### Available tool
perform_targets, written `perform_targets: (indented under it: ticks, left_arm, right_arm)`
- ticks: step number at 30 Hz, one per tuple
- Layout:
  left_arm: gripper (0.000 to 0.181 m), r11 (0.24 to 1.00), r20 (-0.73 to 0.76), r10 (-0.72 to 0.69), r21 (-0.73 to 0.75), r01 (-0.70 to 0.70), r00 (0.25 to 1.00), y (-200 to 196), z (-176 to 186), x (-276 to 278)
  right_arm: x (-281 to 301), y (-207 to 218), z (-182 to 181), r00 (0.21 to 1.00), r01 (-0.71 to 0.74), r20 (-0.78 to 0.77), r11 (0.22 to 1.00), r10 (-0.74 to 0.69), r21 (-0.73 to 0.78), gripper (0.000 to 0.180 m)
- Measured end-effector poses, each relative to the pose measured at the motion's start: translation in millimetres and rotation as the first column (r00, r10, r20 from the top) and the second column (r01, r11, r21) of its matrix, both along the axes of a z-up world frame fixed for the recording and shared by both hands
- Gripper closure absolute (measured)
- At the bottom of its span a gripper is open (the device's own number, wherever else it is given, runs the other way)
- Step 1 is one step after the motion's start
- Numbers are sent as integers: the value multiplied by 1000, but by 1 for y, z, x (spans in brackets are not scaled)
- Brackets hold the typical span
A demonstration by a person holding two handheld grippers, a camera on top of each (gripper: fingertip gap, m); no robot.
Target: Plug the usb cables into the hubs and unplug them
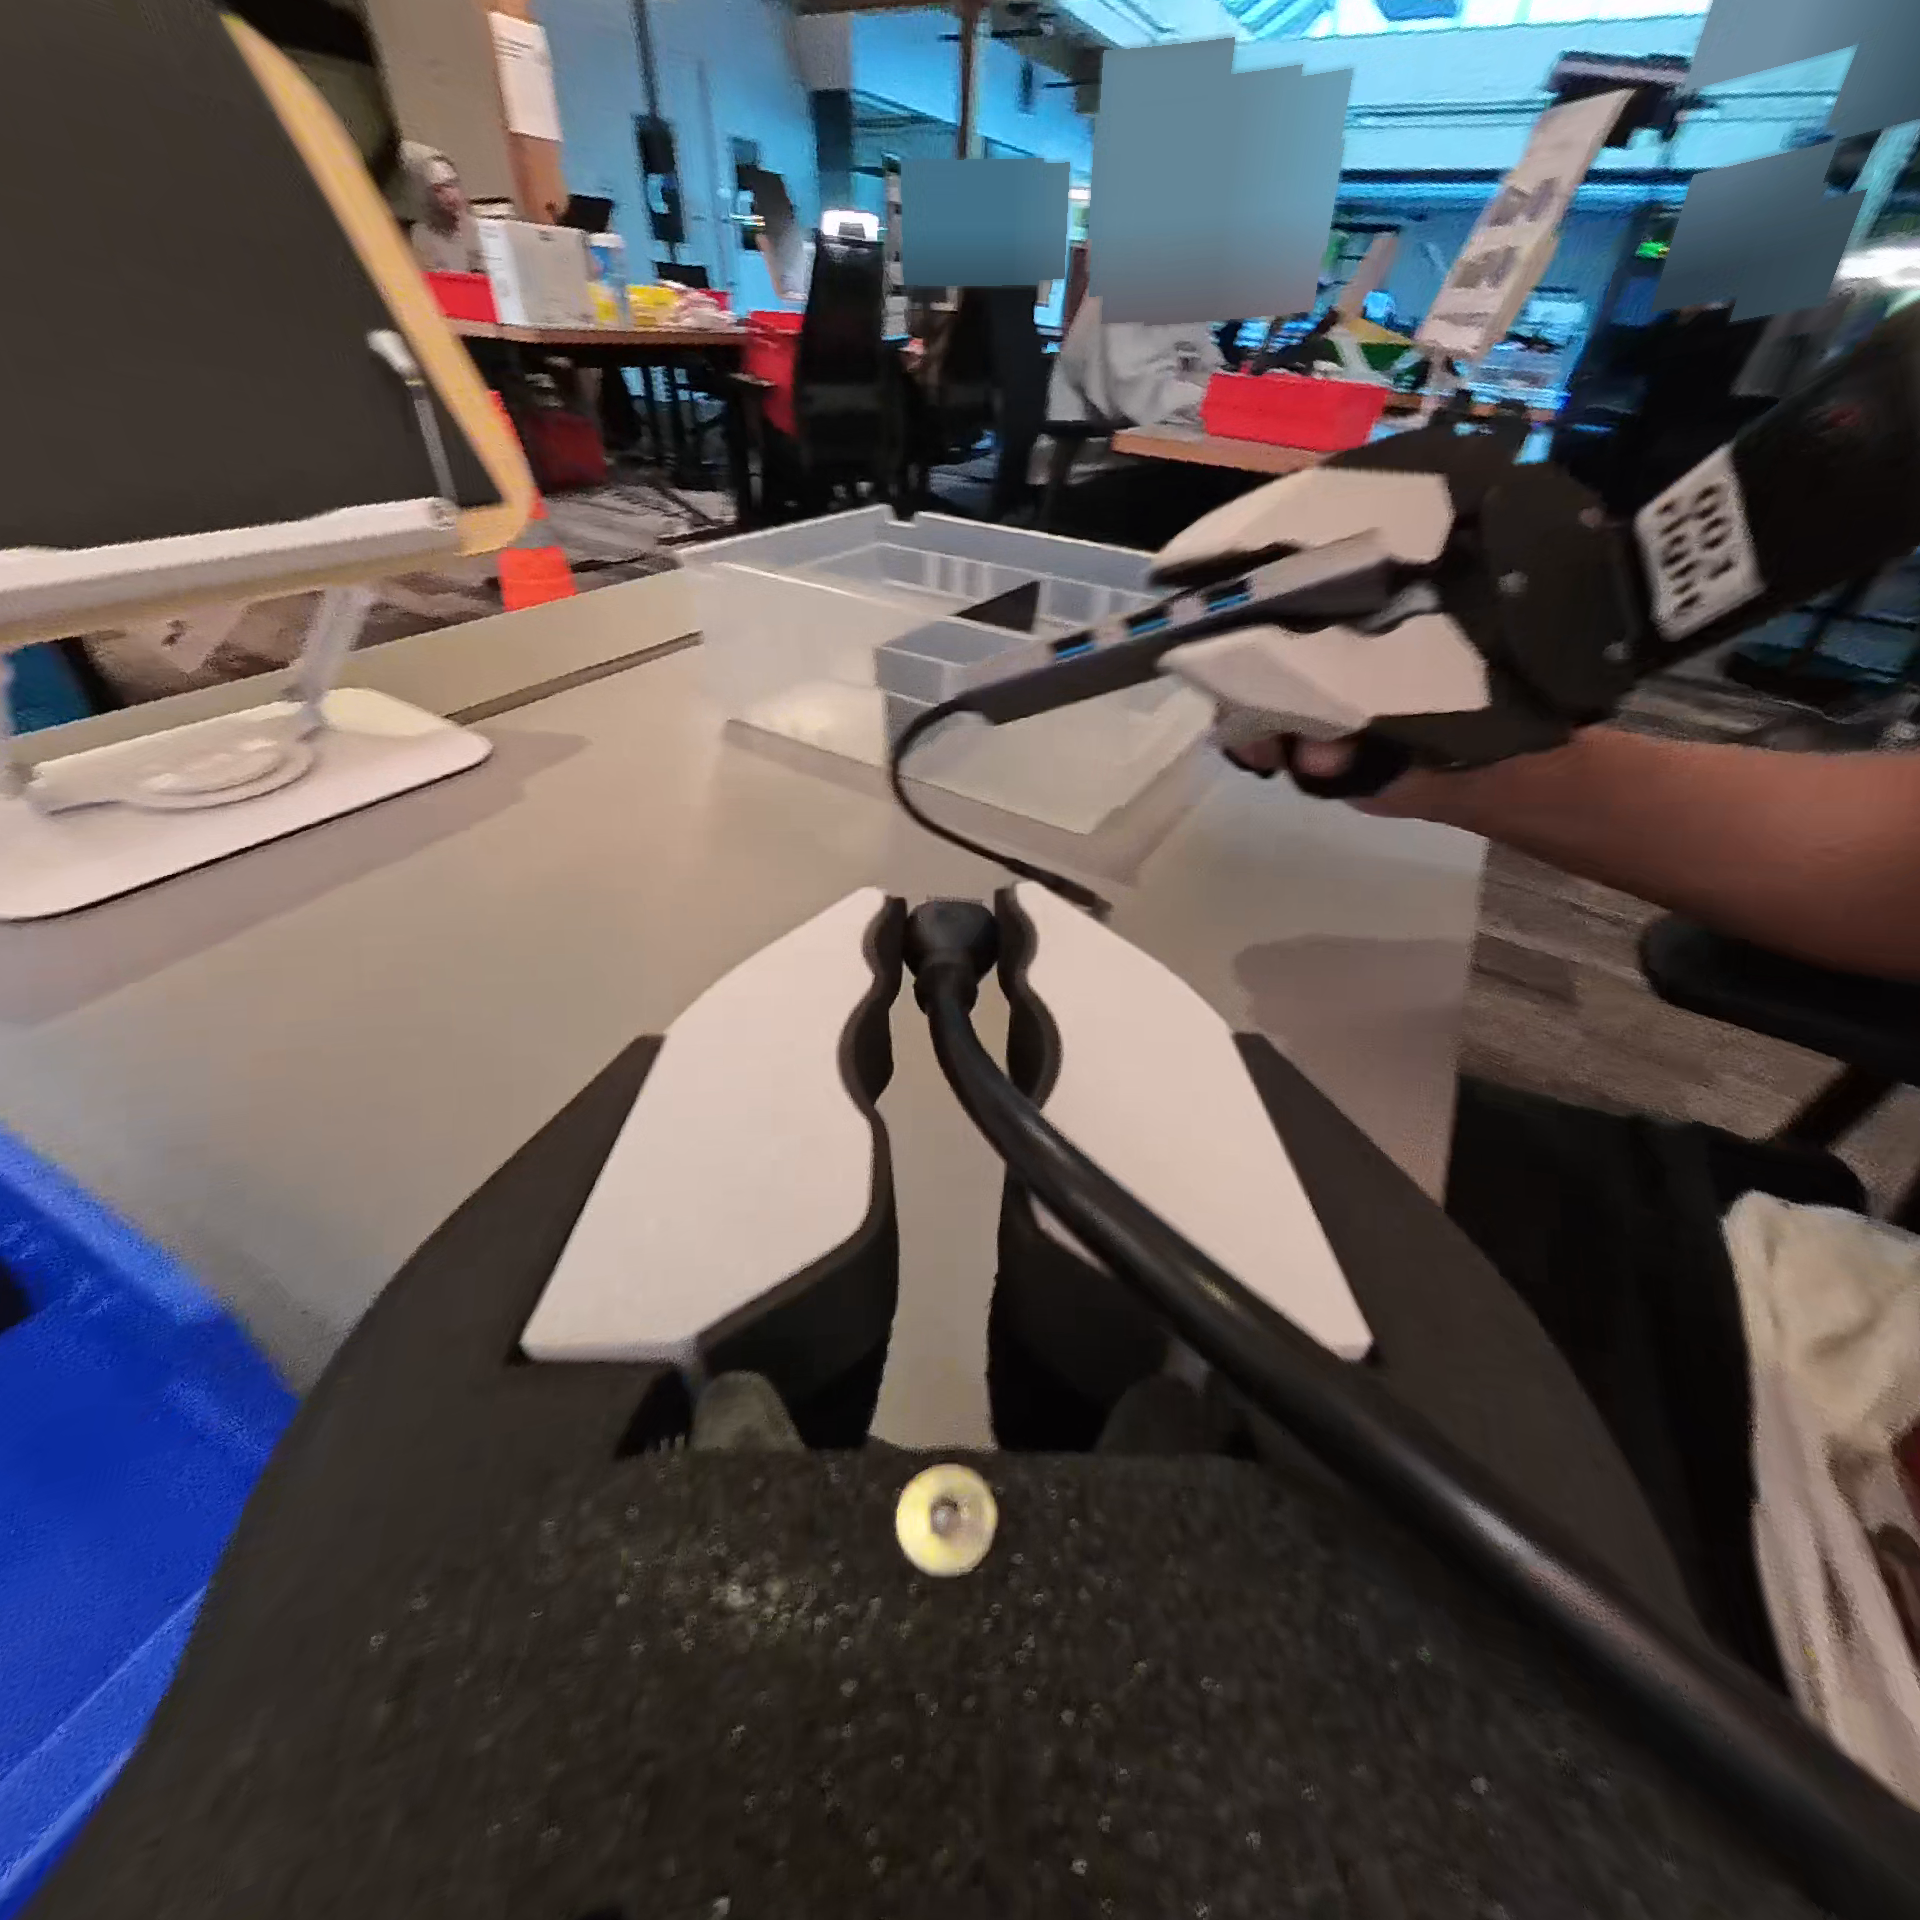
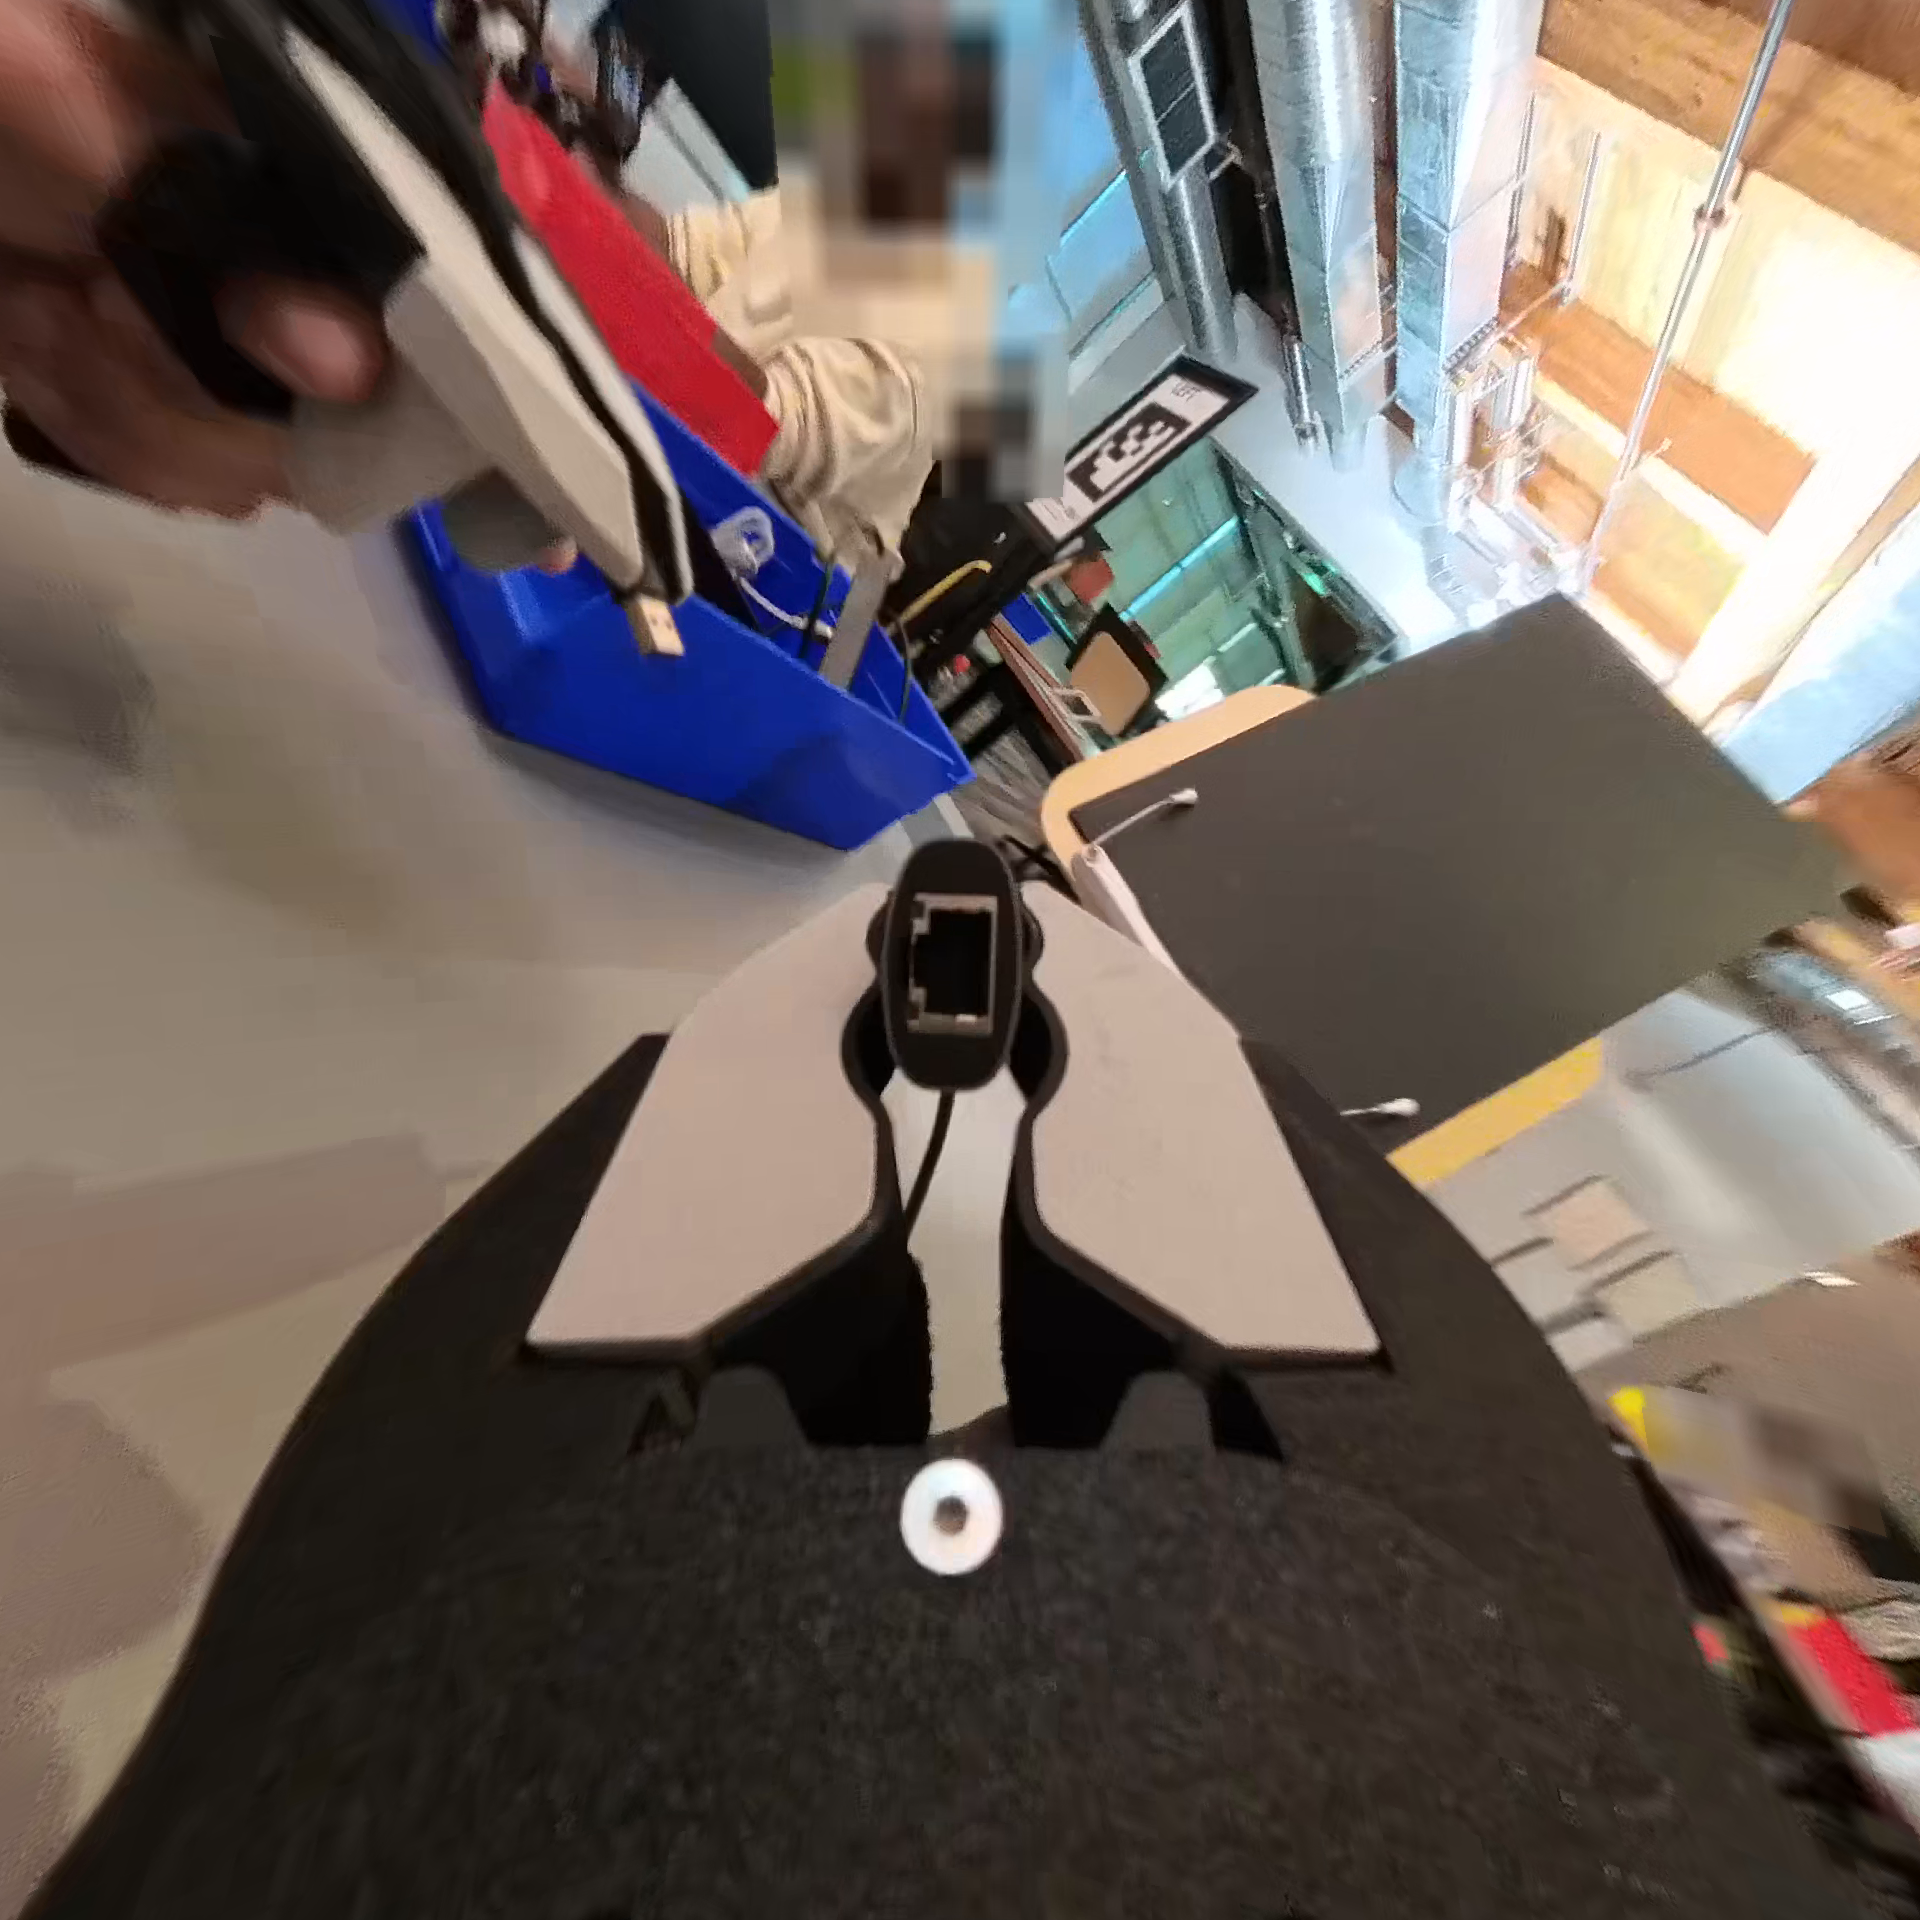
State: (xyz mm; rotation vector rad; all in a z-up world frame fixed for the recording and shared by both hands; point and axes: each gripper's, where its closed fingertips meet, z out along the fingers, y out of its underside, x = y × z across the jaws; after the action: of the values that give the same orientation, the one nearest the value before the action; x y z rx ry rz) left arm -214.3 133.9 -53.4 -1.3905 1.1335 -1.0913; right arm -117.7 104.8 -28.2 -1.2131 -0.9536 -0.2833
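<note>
1. USB cable [image 1: 1091,1143]: stiff, light; its plug is pinched in the left gripper [image 1: 948,914], near centre.
2. Hub [image 1: 1143,634], rigid and probably slippery, sits clamped in the right gripper [image 2: 951,987], far right, airborne.

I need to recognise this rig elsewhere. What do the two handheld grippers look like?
Both match: the left gripper and right gripper have two pale grey, tapering fingers with black scalloped inner pads, on a black speckled body with a pale round screw. The right gripper carries a black-and-white marker tag; the forearm behind it is unsleeved.
</note>
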Motion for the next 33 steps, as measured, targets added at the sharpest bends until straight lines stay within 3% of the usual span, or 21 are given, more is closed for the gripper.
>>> perform_targets:
  ticks: [3,6,12,14,18,20,23,29,31,33]
  left_arm:
    - [164,994,-2,106,-11,-106,994,21,-2,-10]
    - [164,992,9,119,-35,-119,993,24,-4,-11]
    - [164,994,-9,101,-40,-101,995,22,-11,-9]
    - [164,994,-9,93,-47,-94,996,21,-11,-9]
    - [164,995,-9,84,-54,-84,996,20,-12,-8]
    - [164,996,-5,77,-55,-77,997,18,-10,-6]
    - [164,996,-4,65,-57,-65,998,16,-10,-4]
    - [164,997,-23,66,-32,-67,998,13,-11,-2]
    - [164,997,-24,69,-28,-70,997,13,-11,-3]
    - [164,997,-24,73,-29,-74,997,14,-12,-4]
  right_arm:
    - [5,0,21,981,-75,-180,996,66,-43,163]
    - [16,2,49,919,-170,-376,979,118,-110,163]
    - [93,2,130,683,-241,-721,968,118,-70,163]
    - [122,-1,150,637,-221,-762,975,119,-33,162]
    - [182,21,174,688,-67,-725,995,-6,-71,162]
    - [223,45,176,669,3,-739,994,-80,-105,162]
    - [288,98,149,583,72,-774,964,-247,-254,163]
    - [358,169,58,260,29,-827,860,-499,-510,163]
    - [350,179,12,266,-18,-711,735,-650,-678,163]
    - [334,178,-37,323,-77,-546,554,-773,-829,163]
